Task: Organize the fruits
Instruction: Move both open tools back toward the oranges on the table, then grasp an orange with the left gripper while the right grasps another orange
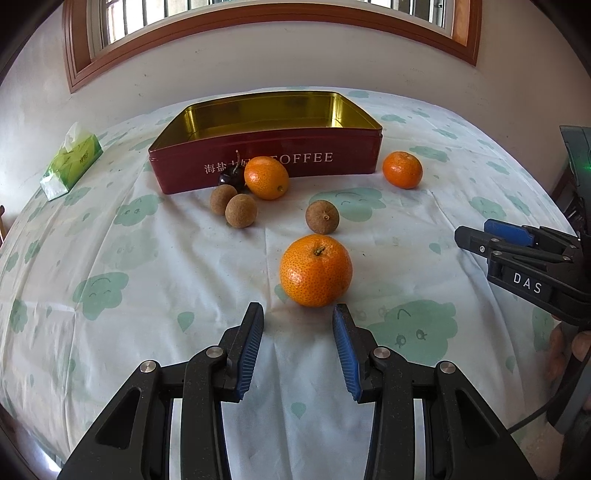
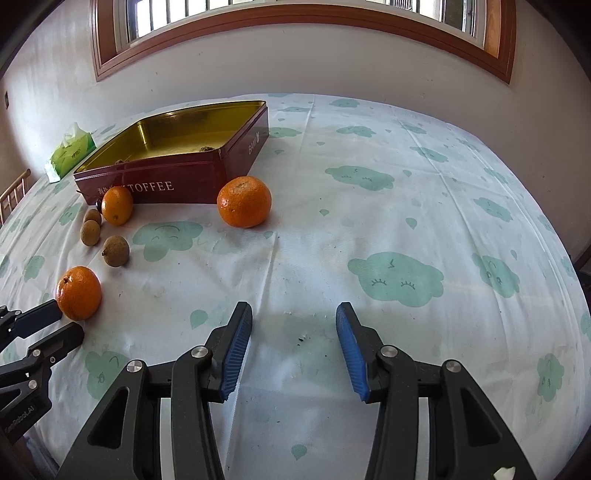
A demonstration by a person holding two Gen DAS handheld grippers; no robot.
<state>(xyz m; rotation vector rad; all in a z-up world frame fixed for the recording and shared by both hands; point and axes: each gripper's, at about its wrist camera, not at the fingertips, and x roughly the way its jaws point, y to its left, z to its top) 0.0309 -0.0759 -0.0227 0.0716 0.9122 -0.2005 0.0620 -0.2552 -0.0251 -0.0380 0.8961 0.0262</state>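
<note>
My left gripper [image 1: 298, 314] is open and empty, just short of a mandarin [image 1: 316, 270] on the cloth. The same mandarin shows in the right wrist view [image 2: 79, 292], with the left gripper [image 2: 64, 320] open beside it. Behind it lie three brown longans [image 1: 322, 217] [image 1: 241, 210] [image 1: 223, 199], an oval orange [image 1: 266, 177], a dark cherry [image 1: 231, 178] and another mandarin [image 1: 402, 170]. A red toffee tin [image 1: 266, 168] with a gold inside stands open at the back. My right gripper [image 2: 294, 317] is open and empty over bare cloth; it also shows in the left wrist view [image 1: 476, 243].
A green tissue pack [image 1: 70, 162] lies left of the tin. The table wears a white cloth with green clouds [image 2: 399, 278]. A wall with a wood-framed window [image 1: 258, 22] is behind. A wooden chair back [image 2: 14, 192] shows at the far left.
</note>
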